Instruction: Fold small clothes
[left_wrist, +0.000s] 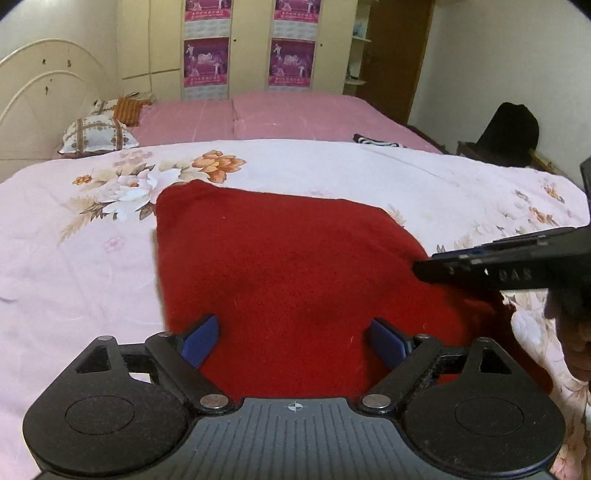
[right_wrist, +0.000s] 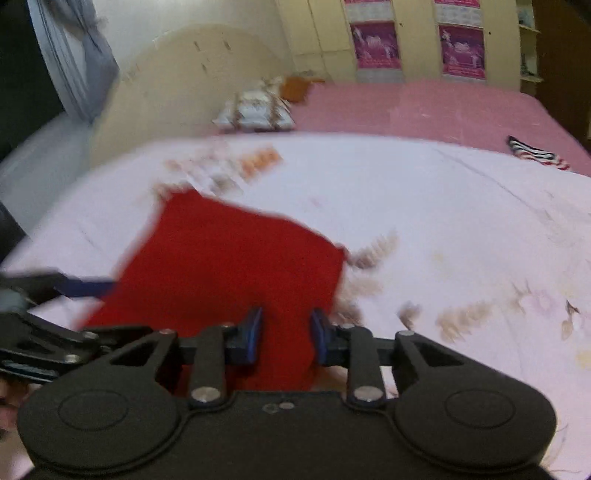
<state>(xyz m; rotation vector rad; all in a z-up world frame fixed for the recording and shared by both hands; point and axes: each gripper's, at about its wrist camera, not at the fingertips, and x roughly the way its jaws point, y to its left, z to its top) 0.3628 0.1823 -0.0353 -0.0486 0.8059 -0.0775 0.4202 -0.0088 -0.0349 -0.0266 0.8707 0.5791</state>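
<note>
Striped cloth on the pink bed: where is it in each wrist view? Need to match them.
Left wrist: the striped cloth lies small, right of centre in the upper part, at the pink bed's near edge, just beyond the floral sheet.
Right wrist: far right, upper part, same bed edge.
Shared landmark: the patterned pillow by the headboard.

Both views are evenly and softly lit by indoor light, with no hard shadows or glare; the source itself is out of frame. The left wrist view is sharp, the weave of the red garment (left_wrist: 280, 280) and the floral bedsheet (left_wrist: 92, 258) reading clearly. The right wrist view is smeared by motion blur, worst on the flower print and the garment's edges. Fisheye distortion bends the headboard (left_wrist: 40, 92) and darkens the corners.
</note>
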